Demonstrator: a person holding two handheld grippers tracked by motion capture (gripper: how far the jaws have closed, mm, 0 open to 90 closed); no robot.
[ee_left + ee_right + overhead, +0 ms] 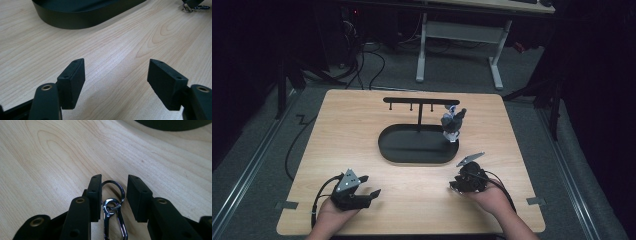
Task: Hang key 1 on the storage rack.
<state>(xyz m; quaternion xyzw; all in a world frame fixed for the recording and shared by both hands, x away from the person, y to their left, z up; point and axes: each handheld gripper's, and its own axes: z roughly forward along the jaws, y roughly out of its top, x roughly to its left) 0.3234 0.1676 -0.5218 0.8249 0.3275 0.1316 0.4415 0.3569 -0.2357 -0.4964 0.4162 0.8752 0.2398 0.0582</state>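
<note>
My right gripper (460, 184) is over the table's near right part, just in front of the black stand. A dark key ring (122, 190) with a silver snap clip (119, 222) lies between its jaws on the wood. The ring touches the left pad, a gap shows at the right pad, so this gripper (115, 180) is open. The stand has an oval base (412, 150) and a hook bar (422, 101). A small dark and blue keychain figure (453, 125) hangs at the bar's right end. My left gripper (371, 185) rests open and empty at the near left (116, 72).
The light wooden table (342, 130) has bare room left of the stand and between the two hands. The base's edge (75, 18) lies ahead of the left gripper. A desk frame (457, 35) and cables stand on the floor beyond the table.
</note>
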